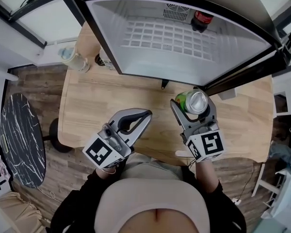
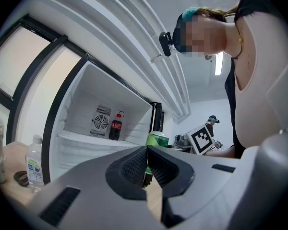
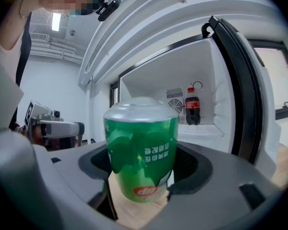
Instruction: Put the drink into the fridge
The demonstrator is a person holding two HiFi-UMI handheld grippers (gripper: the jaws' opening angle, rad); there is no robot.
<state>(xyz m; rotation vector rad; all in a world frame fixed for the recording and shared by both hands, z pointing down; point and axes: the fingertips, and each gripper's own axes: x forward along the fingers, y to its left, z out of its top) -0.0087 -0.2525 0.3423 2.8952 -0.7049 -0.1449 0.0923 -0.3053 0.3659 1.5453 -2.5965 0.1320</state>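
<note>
A green drink can (image 1: 197,101) stands upright between the jaws of my right gripper (image 1: 192,106), which is shut on it just above the wooden table (image 1: 102,98). In the right gripper view the can (image 3: 141,150) fills the middle and the pads press on its sides. My left gripper (image 1: 146,115) is shut and empty, to the left of the can. Ahead stands the open fridge (image 1: 99,38), white inside, with one cola bottle (image 1: 202,19) at the back right of its shelf. That bottle (image 2: 115,127) and the can (image 2: 157,139) show past my left gripper (image 2: 147,153).
The fridge door (image 1: 247,74) hangs open at the right, close to the can. A clear plastic bottle (image 1: 72,58) and a second small bottle (image 1: 103,59) stand left of the fridge. A dark marbled round table (image 1: 17,140) is on the floor at left.
</note>
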